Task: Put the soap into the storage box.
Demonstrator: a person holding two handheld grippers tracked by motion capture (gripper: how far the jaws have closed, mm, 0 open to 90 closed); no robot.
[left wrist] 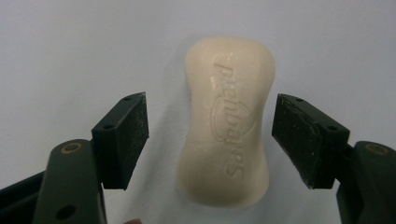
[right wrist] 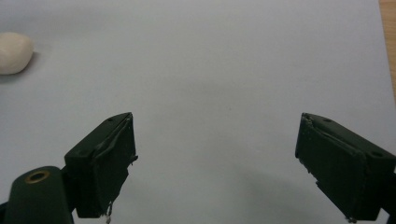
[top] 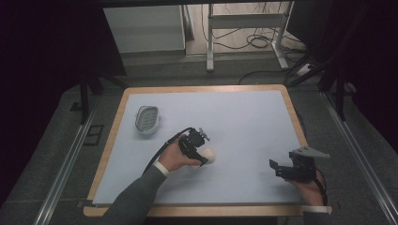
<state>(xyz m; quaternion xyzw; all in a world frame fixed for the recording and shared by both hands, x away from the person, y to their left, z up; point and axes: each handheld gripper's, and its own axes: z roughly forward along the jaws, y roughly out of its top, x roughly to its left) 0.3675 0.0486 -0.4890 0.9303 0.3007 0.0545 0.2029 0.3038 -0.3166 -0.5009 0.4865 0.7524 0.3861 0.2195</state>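
Left gripper (left wrist: pixel 210 135) straddles the cream, waisted soap bar (left wrist: pixel 227 126), jaws wide, pads clear of it (nothing gripped). Right gripper (right wrist: pixel 215 158) gapes empty over the pale-blue tabletop (right wrist: pixel 224 60).

Left gripper (top: pixel 204 151): black body with small metal fittings on top; a black cable loops off its rear. In the left gripper view its two jaws are black blocks with flat, lightly speckled pads (left wrist: pixel 135 135), small screw holes in the outer faces, and a brass-ringed hole on each arm behind.

Right gripper (top: pixel 273 165): black, topped by a grey three-cornered plate, black cable at the back. In the right gripper view its pads (right wrist: pixel 114 163) look worn, the facing frayed at the edges, one brass-ringed hole below.

Sleeves: grey knit, with white cuffs at both wrists.
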